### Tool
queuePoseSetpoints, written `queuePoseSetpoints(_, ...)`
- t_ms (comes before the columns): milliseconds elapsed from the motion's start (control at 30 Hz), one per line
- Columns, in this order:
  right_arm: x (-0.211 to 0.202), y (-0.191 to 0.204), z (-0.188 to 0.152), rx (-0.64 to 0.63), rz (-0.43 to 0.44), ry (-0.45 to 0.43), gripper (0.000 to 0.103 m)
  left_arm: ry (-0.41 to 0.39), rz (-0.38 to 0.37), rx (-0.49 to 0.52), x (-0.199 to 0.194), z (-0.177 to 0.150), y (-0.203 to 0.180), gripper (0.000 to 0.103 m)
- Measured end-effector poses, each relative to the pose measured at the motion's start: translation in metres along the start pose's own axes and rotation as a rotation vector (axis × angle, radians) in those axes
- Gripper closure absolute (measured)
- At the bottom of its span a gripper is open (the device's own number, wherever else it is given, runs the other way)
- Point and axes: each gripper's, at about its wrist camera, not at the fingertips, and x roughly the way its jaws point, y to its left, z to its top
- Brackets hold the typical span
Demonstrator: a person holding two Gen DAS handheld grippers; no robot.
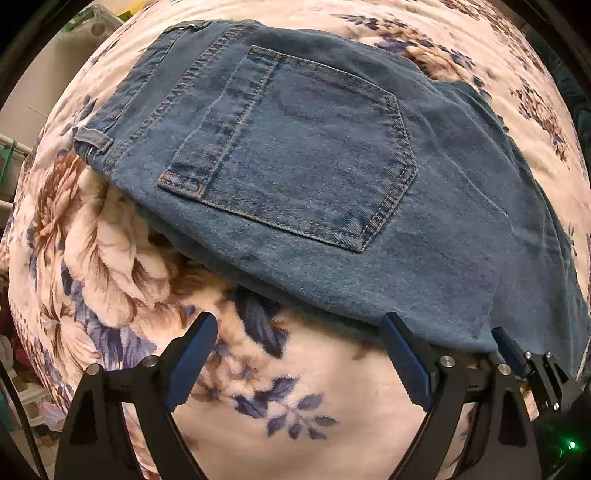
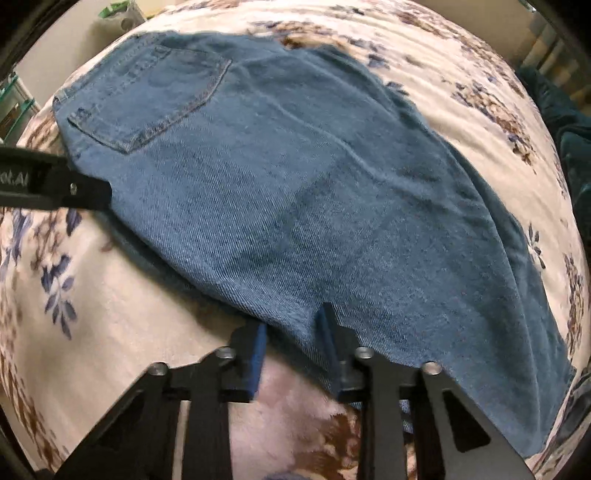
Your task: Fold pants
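Observation:
Blue denim pants (image 1: 314, 177) lie folded on a floral blanket (image 1: 295, 398), back pocket (image 1: 291, 147) up and waistband at the far left. My left gripper (image 1: 299, 332) is open, its fingers at the pants' near edge and holding nothing. In the right wrist view the pants (image 2: 295, 192) stretch from the pocket (image 2: 159, 92) at upper left to lower right. My right gripper (image 2: 295, 325) is partly open around the near fold edge of the denim, which sits between its fingers. The left gripper's finger (image 2: 55, 184) shows at the left, and the right gripper (image 1: 532, 365) shows in the left wrist view.
The floral blanket (image 2: 110, 314) covers the bed all around the pants. A white container with a green lid (image 1: 92, 26) stands beyond the far left edge. Dark teal fabric (image 2: 569, 129) lies off the right edge.

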Motion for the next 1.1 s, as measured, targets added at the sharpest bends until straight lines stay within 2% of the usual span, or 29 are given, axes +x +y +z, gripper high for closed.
queuePoseSetpoints(33, -0.001, 0.002, 0.001, -0.009, -0.011, -0.010, 0.091, -0.001, -0.001, 0.001, -0.001, -0.001, 0.002, 0.013)
queuePoseSetpoints(100, -0.010, 0.012, -0.003, -0.056, -0.061, -0.046, 0.094, -0.005, -0.008, -0.001, -0.003, -0.002, 0.005, 0.013)
queuePoseSetpoints(167, -0.017, 0.017, -0.008, -0.072, -0.073, -0.070, 0.095, -0.011, -0.004, 0.006, -0.006, -0.003, 0.008, 0.013)
queuePoseSetpoints(300, -0.010, 0.014, -0.007, -0.037, -0.043, -0.036, 0.095, -0.008, -0.014, -0.008, -0.005, -0.002, 0.019, 0.013)
queuePoseSetpoints(367, 0.002, 0.013, -0.001, -0.027, -0.028, 0.016, 0.094, -0.006, -0.020, -0.008, -0.006, -0.001, 0.020, 0.013)
queuePoseSetpoints(433, 0.000, 0.004, 0.003, 0.031, 0.027, 0.034, 0.088, -0.014, -0.026, 0.004, -0.011, 0.000, 0.019, 0.013)
queuePoseSetpoints(467, -0.007, -0.009, 0.001, 0.103, 0.086, 0.036, 0.086, -0.022, -0.025, 0.019, -0.016, 0.001, 0.016, 0.013)
queuePoseSetpoints(533, -0.019, -0.036, -0.008, 0.264, 0.192, 0.025, 0.070, -0.047, -0.022, 0.065, -0.026, -0.001, 0.005, 0.013)
queuePoseSetpoints(567, -0.027, -0.058, -0.022, 0.398, 0.250, 0.011, 0.063, -0.064, -0.016, 0.094, -0.031, -0.004, -0.002, 0.013)
queuePoseSetpoints(600, -0.033, -0.078, -0.037, 0.513, 0.282, 0.002, 0.051, -0.080, -0.011, 0.137, -0.038, -0.008, -0.014, 0.013)
queuePoseSetpoints(633, -0.037, -0.100, -0.055, 0.633, 0.303, -0.011, 0.048, -0.087, -0.010, 0.161, -0.041, -0.011, -0.021, 0.013)
queuePoseSetpoints(667, -0.043, -0.128, -0.084, 0.788, 0.311, -0.025, 0.048, -0.095, -0.009, 0.189, -0.044, -0.016, -0.031, 0.013)
queuePoseSetpoints(767, -0.051, -0.193, -0.162, 1.137, 0.284, -0.063, 0.048, -0.106, -0.020, 0.265, -0.049, -0.028, -0.066, 0.013)
queuePoseSetpoints(867, -0.055, -0.259, -0.249, 1.482, 0.255, -0.175, 0.048, -0.093, -0.046, 0.318, -0.046, -0.036, -0.107, 0.013)
queuePoseSetpoints(967, -0.047, -0.311, -0.306, 1.689, 0.252, -0.317, 0.048, -0.093, -0.060, 0.358, -0.041, -0.043, -0.146, 0.013)
queuePoseSetpoints(1033, -0.030, -0.340, -0.324, 1.749, 0.304, -0.383, 0.048, -0.089, -0.063, 0.382, -0.035, -0.046, -0.169, 0.013)
queuePoseSetpoints(1100, -0.011, -0.359, -0.327, 1.748, 0.380, -0.441, 0.048, -0.081, -0.059, 0.402, -0.028, -0.046, -0.190, 0.013)
